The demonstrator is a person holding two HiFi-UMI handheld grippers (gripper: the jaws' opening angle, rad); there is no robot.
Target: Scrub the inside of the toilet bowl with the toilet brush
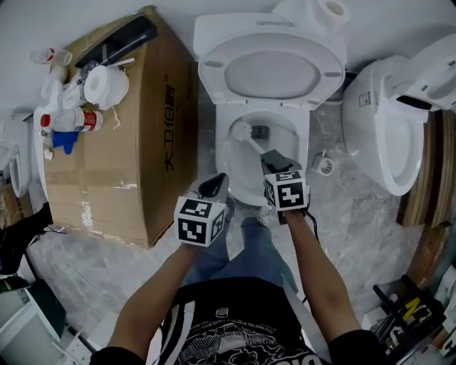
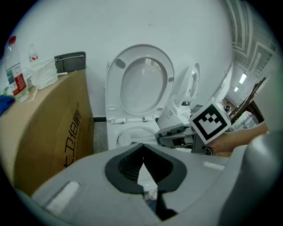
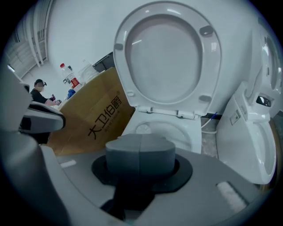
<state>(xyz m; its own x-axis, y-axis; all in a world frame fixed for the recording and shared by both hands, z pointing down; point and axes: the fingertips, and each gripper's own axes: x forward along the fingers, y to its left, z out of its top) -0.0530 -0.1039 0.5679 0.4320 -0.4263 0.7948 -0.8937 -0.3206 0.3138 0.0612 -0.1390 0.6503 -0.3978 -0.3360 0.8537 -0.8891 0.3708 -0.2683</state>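
Note:
A white toilet stands with its lid (image 1: 271, 71) raised, and its bowl rim (image 1: 221, 153) is open below. The toilet brush (image 1: 242, 130) has its white head inside the bowl, at the upper left, and its handle slants down to my right gripper (image 1: 271, 158). That gripper is shut on the handle; in the right gripper view (image 3: 140, 152) its grey pads press together and hide the handle. My left gripper (image 1: 214, 187) hovers at the bowl's front edge, shut on nothing (image 2: 142, 165). The left gripper view shows the brush (image 2: 126, 140) in the bowl.
A large cardboard box (image 1: 135, 142) with bottles and a tape roll on top stands left of the toilet. A second toilet (image 1: 388, 128) stands at the right. Paper rolls (image 1: 331, 11) sit on the tank. My jeans-clad legs are just below the bowl.

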